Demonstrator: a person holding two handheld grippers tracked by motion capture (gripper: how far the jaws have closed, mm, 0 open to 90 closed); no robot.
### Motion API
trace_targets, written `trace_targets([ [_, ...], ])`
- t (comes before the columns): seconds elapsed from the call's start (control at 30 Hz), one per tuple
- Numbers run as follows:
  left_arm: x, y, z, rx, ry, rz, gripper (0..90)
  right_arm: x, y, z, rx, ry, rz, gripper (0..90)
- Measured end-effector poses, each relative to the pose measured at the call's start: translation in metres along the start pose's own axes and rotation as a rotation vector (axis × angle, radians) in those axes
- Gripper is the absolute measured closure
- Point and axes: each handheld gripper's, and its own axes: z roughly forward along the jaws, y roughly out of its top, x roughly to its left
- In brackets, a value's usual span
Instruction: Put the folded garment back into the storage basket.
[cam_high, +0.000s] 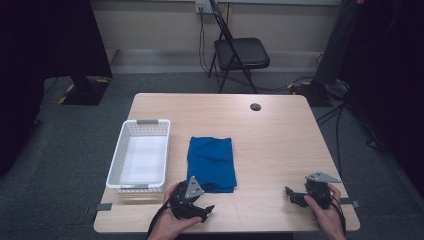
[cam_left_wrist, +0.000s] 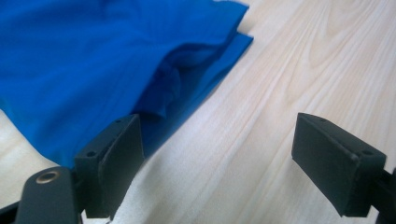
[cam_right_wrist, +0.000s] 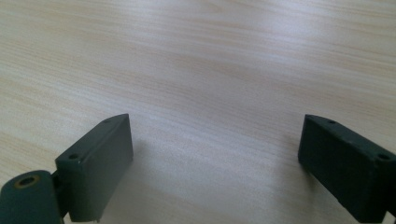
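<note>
Folded blue cloth (cam_high: 211, 164) lies mid-tabletop (cam_high: 280, 135), right of white basket (cam_high: 140, 155). Left tongs (cam_high: 202, 210) wide, empty, at its near corner; right tongs (cam_high: 295, 196) wide, empty. Risk: only the top layer is pinched, so the fold is undone.

A folded, plain royal-blue cloth (cam_high: 211, 162) is seen near the middle of the front half of the pale wood-grain table (cam_high: 280, 140), its folds shaded darker. A white slatted plastic basket (cam_high: 140, 155) with grey handle grips is set by the left edge. A small dark round disc (cam_high: 255, 107) is marked near the far edge. Both the left gripper (cam_high: 206, 211) and the right gripper (cam_high: 291, 195) are coloured black, each topped by a grey plate.
</note>
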Motion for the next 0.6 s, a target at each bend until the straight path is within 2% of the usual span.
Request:
trace_targets([
  [0.2,0.001,0.002,-0.006,-0.043,0.010,-0.016,16.2,0.000,-0.001,0.000,-0.006,-0.004,0.003,8.3],
  [0.37,0.003,0.005,-0.010,-0.059,0.015,-0.024,16.2,0.001,-0.001,0.000,-0.006,-0.003,0.003,8.3],
  [0.6,0.008,0.013,-0.018,-0.108,0.023,-0.059,16.0,0.000,-0.001,0.000,-0.006,-0.003,0.003,8.3],
])
